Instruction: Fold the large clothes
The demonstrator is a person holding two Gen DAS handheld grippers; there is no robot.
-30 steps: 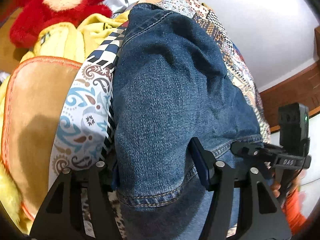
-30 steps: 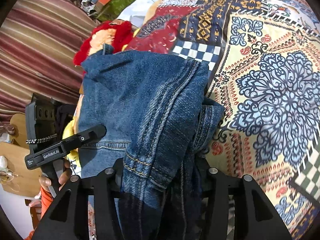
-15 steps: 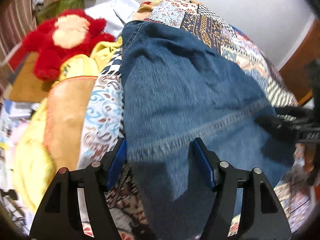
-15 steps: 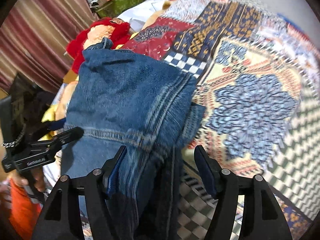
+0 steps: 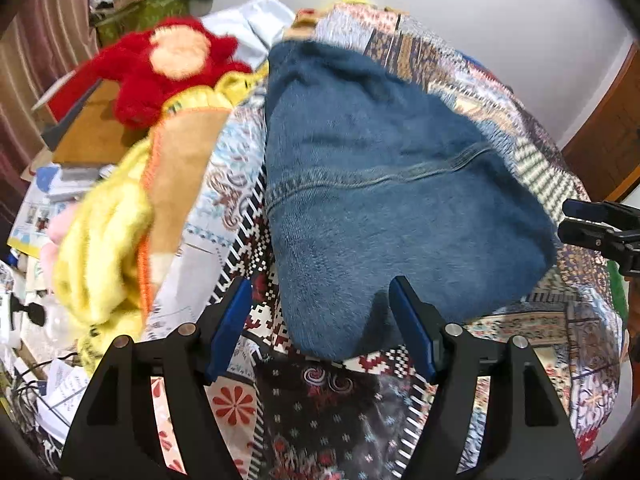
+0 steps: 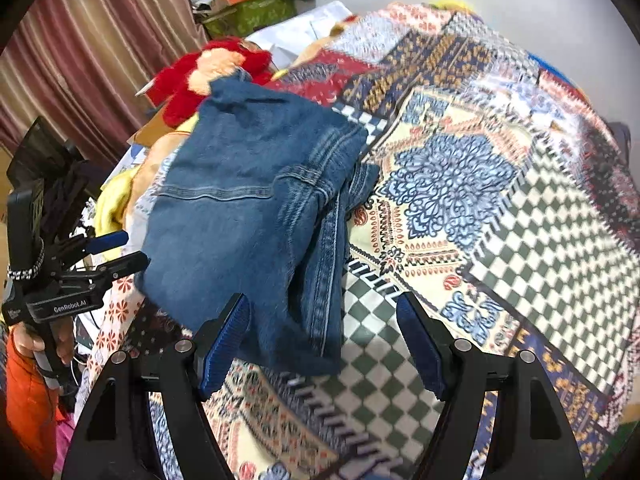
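We read both grippers as released. The left gripper (image 5: 320,320) has just been opening and its jaws stand spread, pads clear of the denim garment (image 5: 380,200). The right gripper (image 6: 324,336) has likewise been opening, spread, nothing pinched. The garment lies folded on the patterned bedspread (image 6: 520,220), near the red plush toy (image 5: 168,68), likely set down so the fold holds. Denim looks thick, layered, seams showing, right edge stacked unevenly.
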